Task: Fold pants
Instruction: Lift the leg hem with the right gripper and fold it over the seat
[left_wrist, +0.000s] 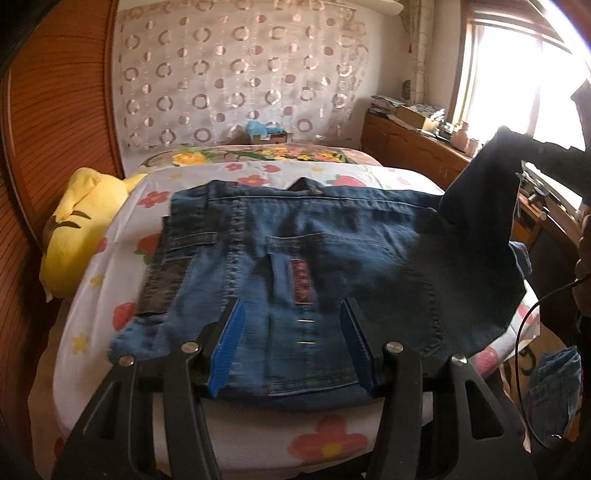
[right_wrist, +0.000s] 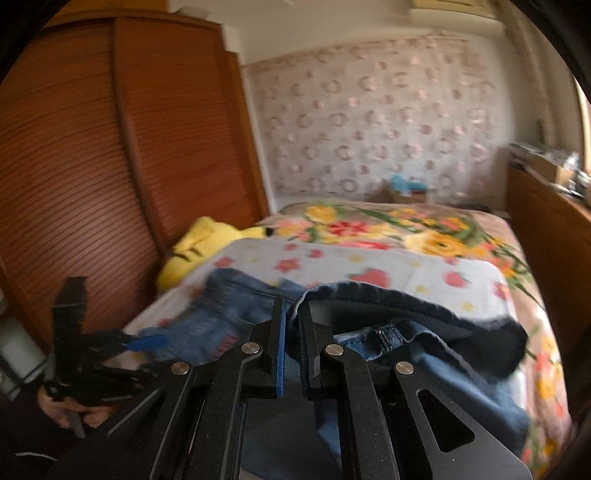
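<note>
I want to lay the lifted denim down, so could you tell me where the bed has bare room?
Bare flowered sheet shows beyond the jeans, before the floral blanket, and along the near edge. The left side is crowded by the yellow plush; the right tongs hold denim there.

Motion blur smears the jeans (right_wrist: 207, 317) beyond detail.

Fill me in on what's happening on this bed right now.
A person is folding a pair of jeans on the flower-print sheet with two handheld grippers. The right gripper is shut on a lifted part of the denim at the jeans' right side. The left gripper hangs open over the near edge, gripping nothing. A yellow plush toy lies at the left.
</note>
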